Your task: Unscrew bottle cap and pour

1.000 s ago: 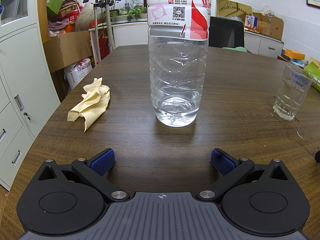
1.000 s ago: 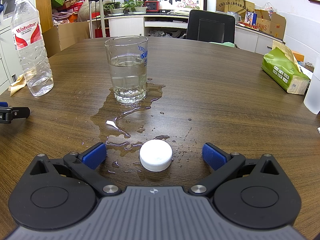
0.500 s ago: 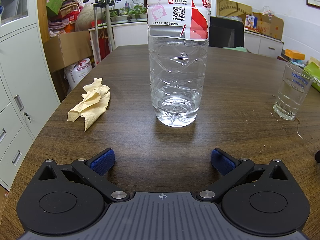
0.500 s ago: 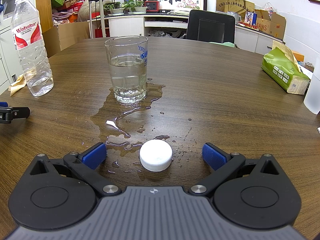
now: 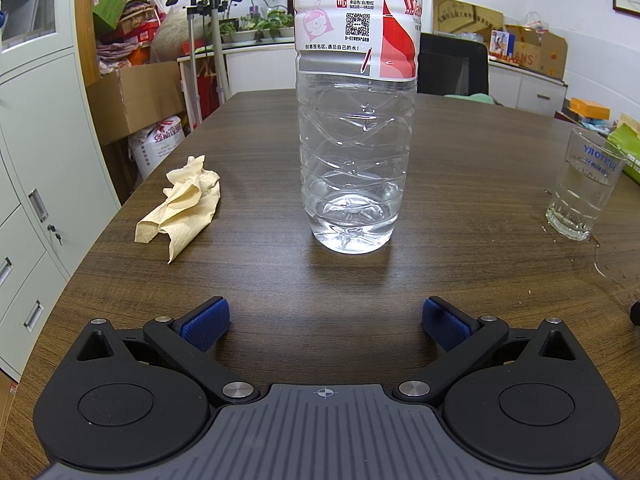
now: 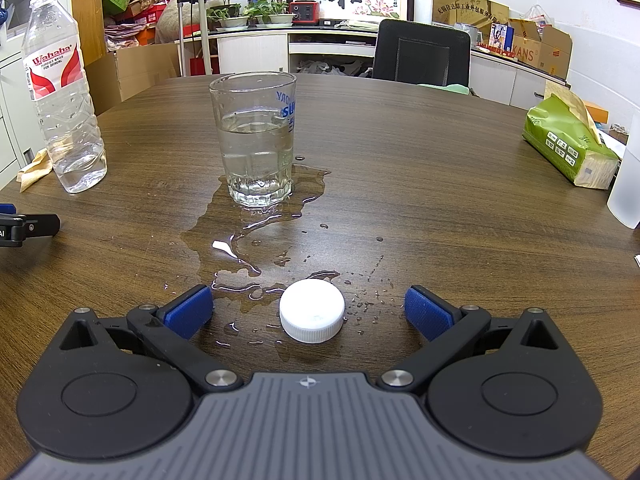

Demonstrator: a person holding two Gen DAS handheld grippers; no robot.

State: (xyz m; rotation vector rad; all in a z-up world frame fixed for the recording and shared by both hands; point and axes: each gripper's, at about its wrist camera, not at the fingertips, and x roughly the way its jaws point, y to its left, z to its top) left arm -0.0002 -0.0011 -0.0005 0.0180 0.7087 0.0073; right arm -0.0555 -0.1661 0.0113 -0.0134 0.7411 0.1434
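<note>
A clear plastic bottle (image 5: 354, 128) with a red and white label stands upright on the wooden table, a little water in its bottom. It also shows in the right wrist view (image 6: 64, 104), uncapped. My left gripper (image 5: 325, 322) is open and empty, a short way in front of the bottle. The white cap (image 6: 312, 316) lies on the wet table between the open fingers of my right gripper (image 6: 308, 310), touching neither. A glass (image 6: 256, 140) about half full of water stands beyond the cap; it also shows in the left wrist view (image 5: 582, 184).
A puddle (image 6: 256, 236) spreads from the glass toward the cap. A crumpled yellow tissue (image 5: 182, 204) lies left of the bottle. A green tissue pack (image 6: 568, 148) and a white container (image 6: 628, 172) are at the right. An office chair (image 6: 424, 56) stands behind the table.
</note>
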